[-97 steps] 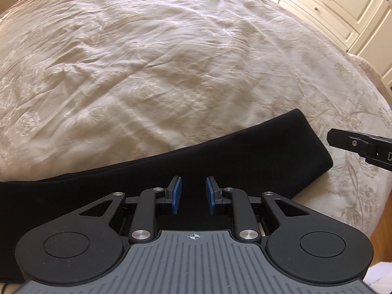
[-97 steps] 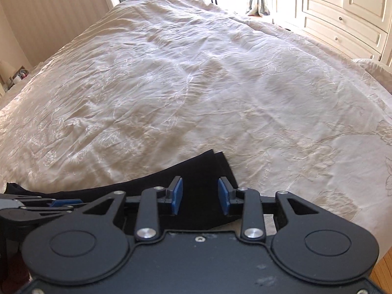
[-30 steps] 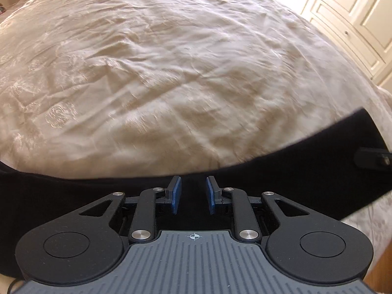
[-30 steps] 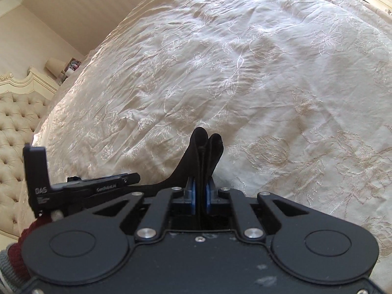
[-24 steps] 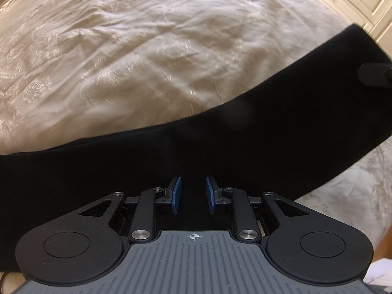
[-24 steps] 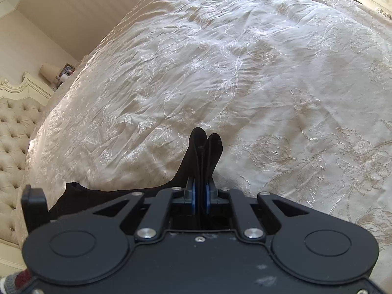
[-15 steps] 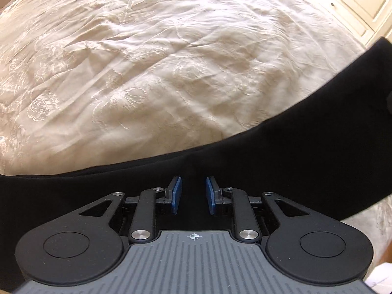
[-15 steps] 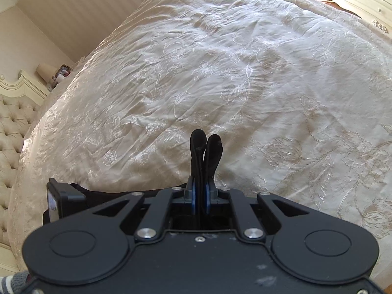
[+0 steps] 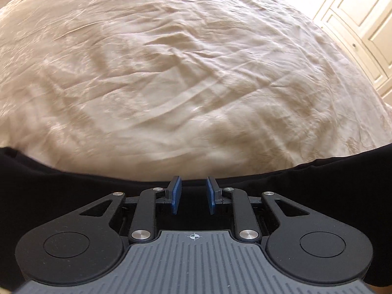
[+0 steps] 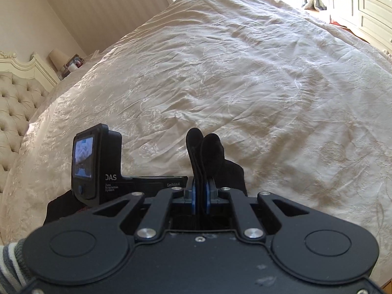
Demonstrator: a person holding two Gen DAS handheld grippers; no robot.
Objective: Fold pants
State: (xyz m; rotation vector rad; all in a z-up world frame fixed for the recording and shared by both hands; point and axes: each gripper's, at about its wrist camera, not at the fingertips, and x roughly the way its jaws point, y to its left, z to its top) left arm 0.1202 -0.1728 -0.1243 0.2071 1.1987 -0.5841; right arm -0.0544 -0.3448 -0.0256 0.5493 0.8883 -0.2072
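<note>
The black pants (image 9: 73, 196) lie as a long dark band along the near edge of the bed (image 9: 183, 73), whose cream embroidered cover fills most of both views. In the left wrist view the left tongs (image 9: 191, 194) hang just over that band, near its far edge where it meets the cover; the blue pads (image 9: 177, 194) stand apart with a clear gap, and nothing is caught between them — the cloth simply shows beneath. In the right wrist view the right tongs (image 10: 200, 196) are clamped tight on a bunched end of the pants (image 10: 205, 154), and two rounded folds of black fabric stick up past the fingertips, lifted clear of the bed. The left device's body, with its small lit screen (image 10: 83, 156), sits just left of that raised fabric, above more of the black cloth on the bed. A striped sleeve (image 10: 9, 264) shows at the lower left corner. Beyond the bed, a tufted headboard (image 10: 17, 103) stands at the left and cream cupboards (image 9: 362, 24) at the right.
</note>
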